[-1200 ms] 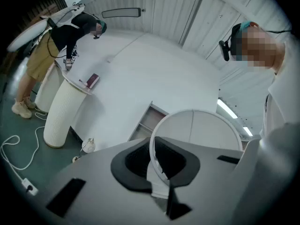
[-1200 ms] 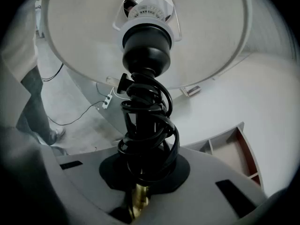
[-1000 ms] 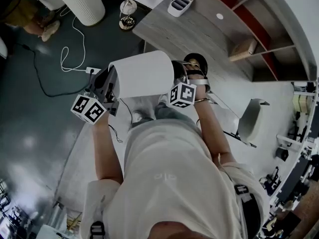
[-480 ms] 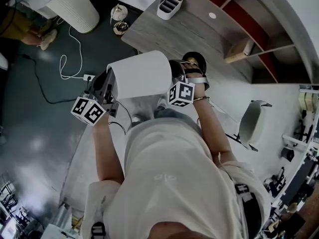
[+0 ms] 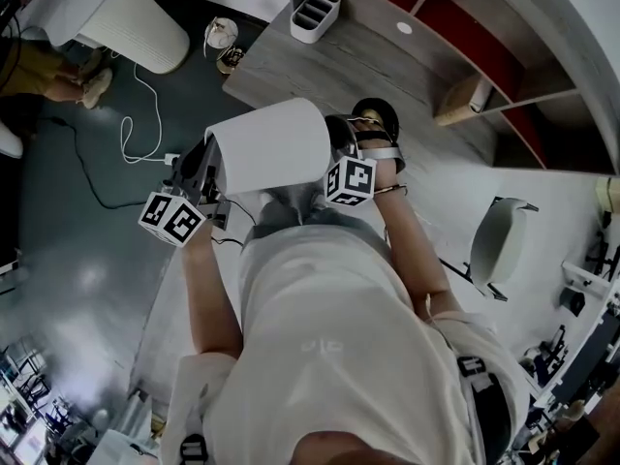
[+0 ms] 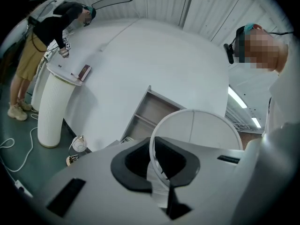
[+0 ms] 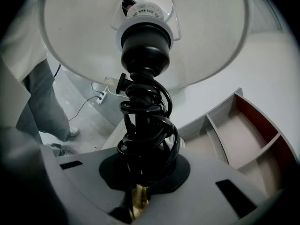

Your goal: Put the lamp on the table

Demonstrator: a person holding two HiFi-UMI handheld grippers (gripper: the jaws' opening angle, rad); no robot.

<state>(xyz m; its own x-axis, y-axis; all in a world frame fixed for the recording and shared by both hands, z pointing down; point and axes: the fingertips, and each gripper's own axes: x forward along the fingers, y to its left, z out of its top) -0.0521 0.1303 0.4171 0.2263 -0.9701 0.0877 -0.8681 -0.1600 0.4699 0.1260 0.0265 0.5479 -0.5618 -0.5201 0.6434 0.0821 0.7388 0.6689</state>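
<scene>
Dark floor (image 5: 77, 260) fills the whole left side of the head view, and the pale grey wood table (image 5: 329, 66) cuts across the top with red-backed shelves (image 5: 455, 37) behind its far edge. There's a big white ribbed cylinder (image 5: 136, 27) standing on the floor off the table's left end, and a white chair (image 5: 499, 240) over on the right

The lamp (image 5: 271, 148) isn't on the table yet. It's up in the air, lying on its side across the person's front, just short of the table's near edge. The white shade (image 6: 197, 114) points to the person's left and the black base (image 5: 380, 122) to their right

The left gripper (image 6: 161, 191) has its jaws pinched nearly together on the shade's rim, with the thin white edge running right between the pads. The right gripper (image 7: 138, 191) is clamped on the brass stem (image 7: 138, 198), right under the black cord (image 7: 145, 125) that's wound round it in a fat coil. Looking up from there you can see the bulb (image 7: 147, 3) inside the shade

Small stuff: a white slotted organiser (image 5: 315, 15) sits at the table's far left corner, and a white power strip (image 5: 167, 159) with a looping cable lies on the floor near the left gripper
</scene>
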